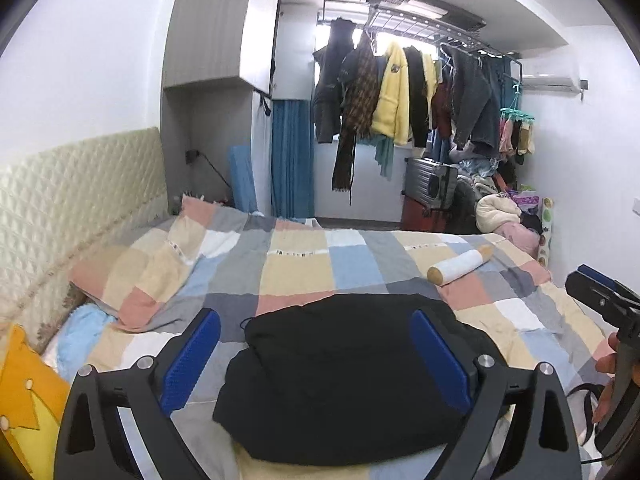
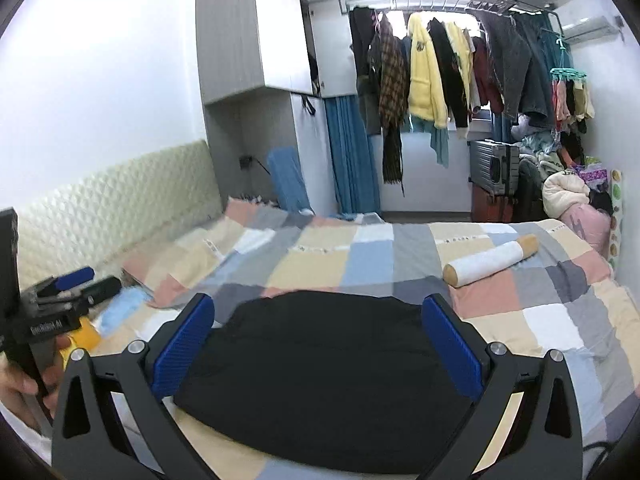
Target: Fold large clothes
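Note:
A black garment (image 1: 340, 376) lies folded into a compact bundle on the checked bedspread (image 1: 296, 272). My left gripper (image 1: 315, 316) hovers above it with the jaws wide open; the blue pads (image 1: 192, 360) stand clear of the cloth and hold nothing. In the right wrist view the same black garment (image 2: 320, 364) lies below my right gripper (image 2: 318, 300), which is also wide open and empty. Each gripper shows at the edge of the other's view: the right gripper (image 1: 588, 280) in a hand at far right, the left gripper (image 2: 88, 282) in a hand at far left.
A lint roller (image 1: 460, 265) lies on the bed beyond the garment, to the right. A checked pillow (image 1: 152, 264) and a light blue cloth (image 1: 80, 332) sit by the padded headboard (image 1: 80, 196). Clothes hang on a rack (image 1: 400, 92) at the back, above a suitcase (image 1: 430, 180).

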The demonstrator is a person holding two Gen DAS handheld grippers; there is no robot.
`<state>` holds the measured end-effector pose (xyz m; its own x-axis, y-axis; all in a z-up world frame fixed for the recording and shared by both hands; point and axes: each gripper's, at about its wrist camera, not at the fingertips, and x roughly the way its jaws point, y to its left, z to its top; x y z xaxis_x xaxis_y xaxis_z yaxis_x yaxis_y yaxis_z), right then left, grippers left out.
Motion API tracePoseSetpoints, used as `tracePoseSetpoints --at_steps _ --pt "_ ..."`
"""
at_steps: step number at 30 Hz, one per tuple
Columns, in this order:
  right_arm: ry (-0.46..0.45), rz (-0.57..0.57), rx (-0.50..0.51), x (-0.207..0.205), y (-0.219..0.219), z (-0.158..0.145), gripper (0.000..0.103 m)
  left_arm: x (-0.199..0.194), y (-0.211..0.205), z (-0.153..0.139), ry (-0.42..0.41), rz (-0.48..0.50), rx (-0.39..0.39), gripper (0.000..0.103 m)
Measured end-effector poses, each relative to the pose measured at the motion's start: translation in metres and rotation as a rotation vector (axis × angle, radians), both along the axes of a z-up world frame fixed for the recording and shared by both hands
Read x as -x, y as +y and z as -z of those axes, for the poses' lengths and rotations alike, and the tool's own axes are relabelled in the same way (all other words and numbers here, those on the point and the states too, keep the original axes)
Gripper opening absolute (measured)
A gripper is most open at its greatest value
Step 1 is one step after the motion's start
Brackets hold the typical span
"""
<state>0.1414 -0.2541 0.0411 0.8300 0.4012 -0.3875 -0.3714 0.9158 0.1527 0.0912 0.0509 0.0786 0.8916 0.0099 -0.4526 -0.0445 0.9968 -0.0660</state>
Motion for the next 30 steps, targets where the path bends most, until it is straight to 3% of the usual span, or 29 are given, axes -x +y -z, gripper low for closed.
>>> tracePoseSetpoints --at_steps 9,14,17,22,30 --pt "-0.061 -0.071 0.013 0.061 0.010 -0.021 0.103 0.074 -0.021 -0.026 -0.049 -0.004 0.009 0.097" --pt "-0.099 -0.043 0.011 0.093 0.008 -0.022 0.103 0.097 -0.032 -0.026 -0.053 -0.001 0.014 0.097" --pt "-0.092 -0.031 -0.011 0.105 0.004 -0.016 0.103 0.104 -0.033 -0.023 -0.052 0.008 0.015 0.097" --pt "-0.068 -0.038 0.077 0.122 0.010 0.003 0.103 0.114 -0.022 -0.012 -0.072 -0.055 0.012 0.097" --pt "-0.030 -0.034 0.099 0.120 0.009 0.040 0.103 0.110 -0.016 0.022 -0.022 -0.054 0.058 0.097"
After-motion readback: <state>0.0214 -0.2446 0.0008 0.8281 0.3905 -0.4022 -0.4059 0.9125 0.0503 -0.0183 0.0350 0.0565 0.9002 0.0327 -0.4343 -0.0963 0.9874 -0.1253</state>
